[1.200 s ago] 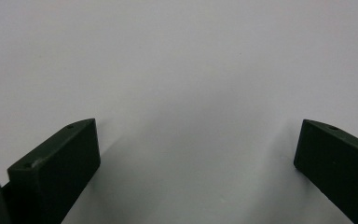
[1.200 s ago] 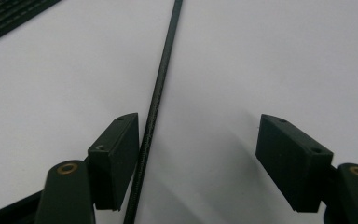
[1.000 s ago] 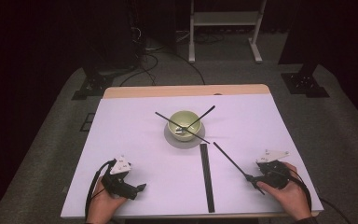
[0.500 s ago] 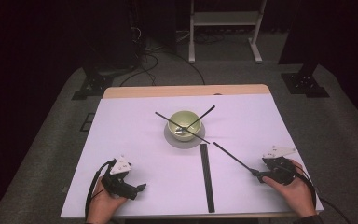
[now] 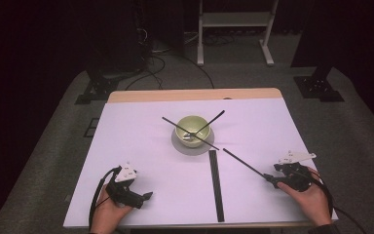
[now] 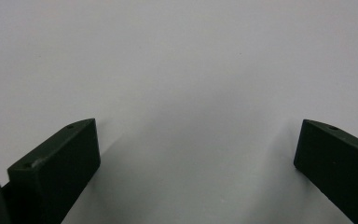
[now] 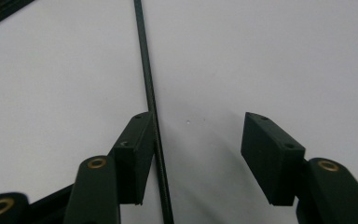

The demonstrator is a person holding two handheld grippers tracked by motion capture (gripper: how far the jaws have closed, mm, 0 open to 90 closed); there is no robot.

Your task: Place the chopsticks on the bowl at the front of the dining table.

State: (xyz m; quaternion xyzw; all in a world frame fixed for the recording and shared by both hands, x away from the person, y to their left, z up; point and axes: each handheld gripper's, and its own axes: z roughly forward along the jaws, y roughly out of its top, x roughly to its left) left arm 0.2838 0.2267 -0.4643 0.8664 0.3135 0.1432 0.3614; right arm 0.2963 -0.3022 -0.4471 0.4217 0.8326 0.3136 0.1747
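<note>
At the right front of the white table [image 5: 141, 141], I am closing the right gripper [image 5: 271, 179] on the near end of a thin black rod [image 5: 243, 164], which is lying flat, slanting toward the green bowl [image 5: 191, 128]. The rod [image 7: 150, 107] is sitting between the jaws, touching the left pad while the other pad is standing apart, so nothing is clamped yet. I judge I should be centring the rod before squeezing, or it will be rolling aside. Compared with a second ago, the right hand is sitting slightly farther right and its jaws have just been closing; the left gripper [image 5: 141, 197] is resting wide open, gripping nothing, unmoved.
</note>
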